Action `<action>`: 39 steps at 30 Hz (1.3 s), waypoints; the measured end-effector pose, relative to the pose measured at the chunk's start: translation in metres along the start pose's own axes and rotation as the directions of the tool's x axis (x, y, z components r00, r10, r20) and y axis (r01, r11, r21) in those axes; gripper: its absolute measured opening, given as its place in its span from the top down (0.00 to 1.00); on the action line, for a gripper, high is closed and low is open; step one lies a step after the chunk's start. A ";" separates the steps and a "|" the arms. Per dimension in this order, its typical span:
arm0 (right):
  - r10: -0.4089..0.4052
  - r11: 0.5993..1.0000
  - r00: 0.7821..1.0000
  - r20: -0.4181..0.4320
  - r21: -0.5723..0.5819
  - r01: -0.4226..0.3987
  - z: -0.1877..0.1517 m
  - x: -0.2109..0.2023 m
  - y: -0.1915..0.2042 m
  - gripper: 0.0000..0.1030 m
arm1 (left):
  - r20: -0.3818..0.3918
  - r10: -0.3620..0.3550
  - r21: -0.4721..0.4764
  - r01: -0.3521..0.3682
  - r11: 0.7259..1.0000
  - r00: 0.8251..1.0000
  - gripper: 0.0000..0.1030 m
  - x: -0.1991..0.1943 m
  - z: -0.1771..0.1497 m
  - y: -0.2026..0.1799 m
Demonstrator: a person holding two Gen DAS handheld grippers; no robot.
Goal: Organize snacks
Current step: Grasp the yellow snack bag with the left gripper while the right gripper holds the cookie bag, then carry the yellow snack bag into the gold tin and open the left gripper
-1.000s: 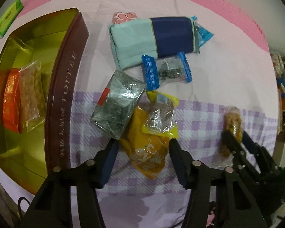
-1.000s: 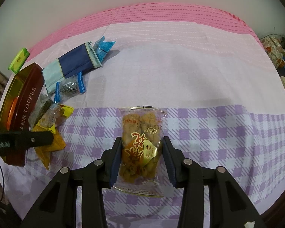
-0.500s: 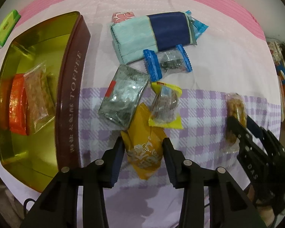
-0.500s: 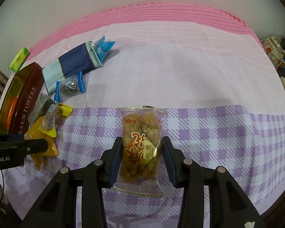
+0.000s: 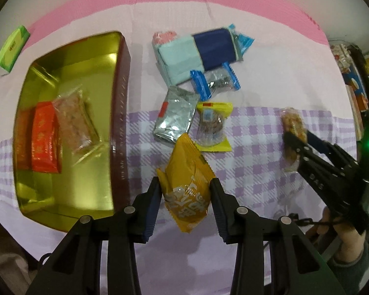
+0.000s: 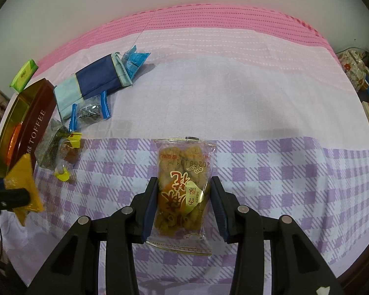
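My left gripper (image 5: 185, 191) is shut on an orange-yellow snack packet (image 5: 187, 184), which hangs lifted above the cloth; the same packet (image 6: 24, 184) shows at the left edge of the right wrist view. To its left stands the open gold toffee tin (image 5: 115, 132) holding a red packet (image 5: 45, 137) and a clear packet (image 5: 73, 123). My right gripper (image 6: 183, 196) is shut on a clear bag of golden fried snacks (image 6: 182, 184), which rests on the checked cloth. That bag (image 5: 292, 127) and the right gripper (image 5: 300, 140) appear at the right of the left wrist view.
Loose snacks lie beside the tin: a silver packet (image 5: 174, 120), a yellow-edged clear one (image 5: 212, 127), a blue-ended one (image 5: 216, 83), and a light and dark blue pack (image 5: 199, 54). A green box (image 5: 11, 48) sits at the far left. Clutter lines the right edge.
My left gripper closed on the orange-yellow packet and lifted it off the cloth, drawing it from under the yellow-edged snack. The right gripper and its bag have stayed still.
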State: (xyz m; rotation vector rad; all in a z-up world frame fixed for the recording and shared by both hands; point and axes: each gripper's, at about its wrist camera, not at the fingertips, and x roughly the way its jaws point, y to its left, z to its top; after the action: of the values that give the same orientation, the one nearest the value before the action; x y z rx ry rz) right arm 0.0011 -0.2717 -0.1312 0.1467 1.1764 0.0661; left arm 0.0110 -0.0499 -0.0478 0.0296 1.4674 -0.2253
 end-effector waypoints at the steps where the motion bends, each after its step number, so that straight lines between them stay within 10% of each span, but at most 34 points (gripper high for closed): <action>1: 0.000 1.000 1.000 0.000 -0.001 0.000 0.000 0.000 0.000 0.61 | 0.009 -0.004 0.002 0.004 1.000 1.000 0.60 -0.005 0.000 0.002; 11: -0.009 1.000 1.000 0.002 -0.004 0.009 0.000 0.001 0.002 0.61 | 0.139 0.062 -0.071 -0.052 0.996 0.988 0.60 -0.063 0.034 0.069; 39: -0.056 0.998 0.998 -0.023 0.026 0.057 0.004 0.003 0.005 0.61 | -0.019 0.231 -0.075 -0.232 0.970 0.973 0.60 0.009 -0.002 0.166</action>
State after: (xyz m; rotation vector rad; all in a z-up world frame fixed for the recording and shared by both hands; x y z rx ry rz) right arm 0.0062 -0.2671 -0.1315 0.1366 1.2036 0.0021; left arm 0.0381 0.1120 -0.0760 0.1395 1.4672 0.0219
